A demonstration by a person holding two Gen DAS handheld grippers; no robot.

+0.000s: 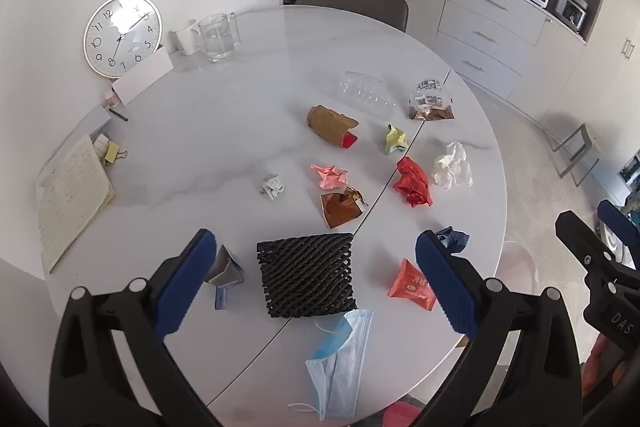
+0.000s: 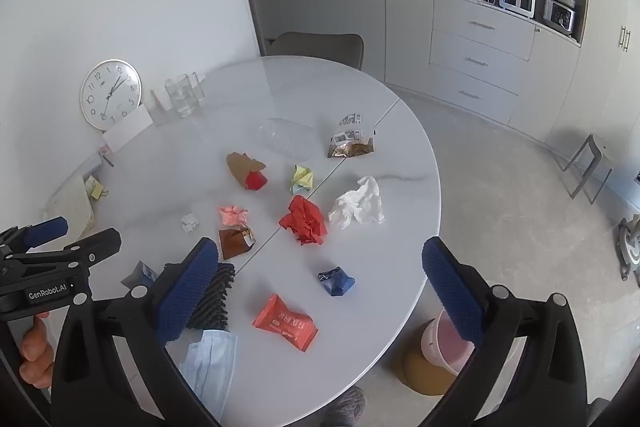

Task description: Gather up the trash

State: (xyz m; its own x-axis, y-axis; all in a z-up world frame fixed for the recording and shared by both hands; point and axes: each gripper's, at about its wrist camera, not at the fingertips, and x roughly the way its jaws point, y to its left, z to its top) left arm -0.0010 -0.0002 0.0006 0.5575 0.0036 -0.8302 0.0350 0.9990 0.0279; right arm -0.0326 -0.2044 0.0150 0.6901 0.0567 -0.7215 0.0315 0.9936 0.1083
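On the round white table [image 1: 240, 115] before me the trash lies scattered, and both my grippers hang above its near edge with nothing in them. My left gripper [image 1: 316, 251] has its blue pads spread wide; between them, lower on the tabletop, I see the black foam net [image 1: 306, 275], with a light blue face mask [image 1: 340, 359] touching its near edge and hanging toward the table's rim. A small grey folded carton [image 1: 226, 271] sits just beside my left finger. My right gripper [image 2: 320, 263] is likewise spread wide, empty, above an orange-red snack wrapper [image 2: 286, 323] and a crumpled dark blue wrapper [image 2: 336, 281].

Farther out lie a crumpled red paper [image 2: 304, 221], a white tissue wad [image 2: 358, 205], a pink paper ball [image 2: 232, 215] touching a brown foil packet [image 2: 234, 241], a small grey-white paper ball [image 2: 190, 223], a yellow-green crumple [image 2: 302, 179], a brown paper bag with a red end [image 2: 246, 171], a clear plastic tray [image 1: 366, 93] and a labelled bag of brown snacks [image 2: 352, 143].

At the far left edge stand a wall clock [image 1: 122, 35], a white mug [image 1: 186, 37] and a glass mug [image 1: 218, 37], with a notebook [image 1: 72, 195] nearer me. On the floor below the table's right rim stands a pink bin [image 2: 448, 343].
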